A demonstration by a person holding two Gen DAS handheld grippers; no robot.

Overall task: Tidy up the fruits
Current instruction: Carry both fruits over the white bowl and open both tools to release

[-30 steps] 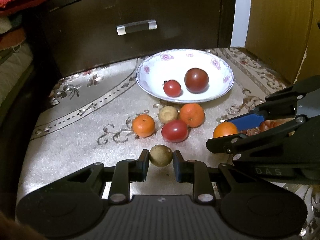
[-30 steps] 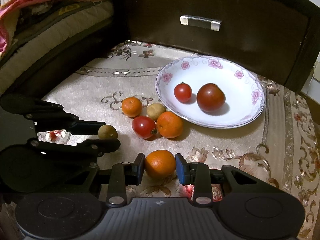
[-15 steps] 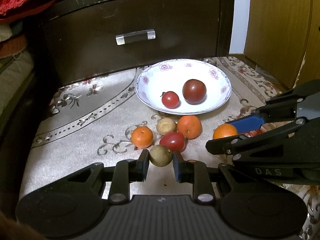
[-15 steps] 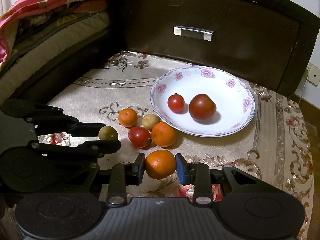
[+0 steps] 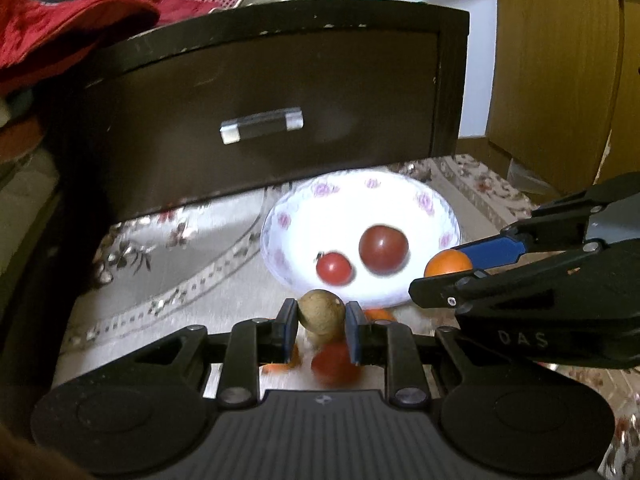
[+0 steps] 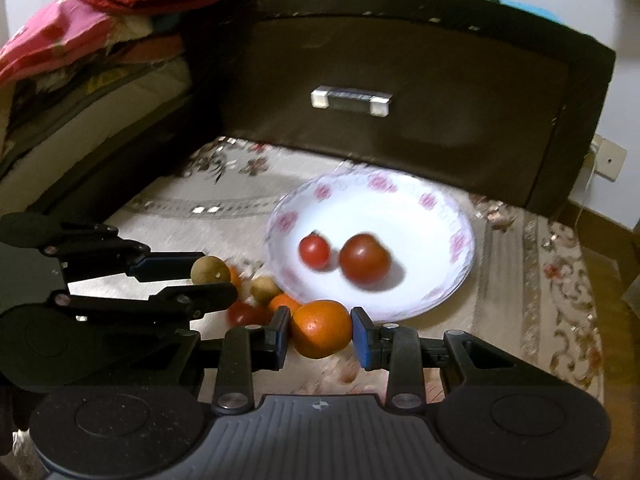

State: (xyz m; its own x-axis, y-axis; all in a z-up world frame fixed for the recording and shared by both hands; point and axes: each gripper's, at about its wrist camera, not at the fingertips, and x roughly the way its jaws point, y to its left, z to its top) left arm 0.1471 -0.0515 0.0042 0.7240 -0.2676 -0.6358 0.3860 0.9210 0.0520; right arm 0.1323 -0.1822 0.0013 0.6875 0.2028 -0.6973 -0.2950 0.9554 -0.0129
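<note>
Partway through. In the plate [image 6: 460,280], centre right of the right view: two tomatoes, a small red one [image 6: 314,251] and a larger dark one [image 6: 365,259], side by side.

Left gripper [image 5: 322,330], low centre of the left view: pinching a brown fruit [image 5: 321,312] between both pads, clear of the cloth [image 5: 168,264], just short of the plate's near rim in the picture. Right gripper [image 6: 320,334], low centre of the right view: clamped on an orange [image 6: 321,328], likewise lifted, near the plate's lower rim.

Left on the cloth, lower left of the plate in the right view, bunched close: another brown fruit [image 6: 264,289], an orange [image 6: 285,303] part hidden, a red tomato [image 6: 244,314], blurred, and a sliver of orange [image 6: 235,276] behind the held brown fruit. Exact count hard to give; blur and the grippers hide parts.

By this reading: two in, two in the air and probably bound for the plate, about four to fetch. Whether sorting by kind is wanted: cannot tell.
</note>
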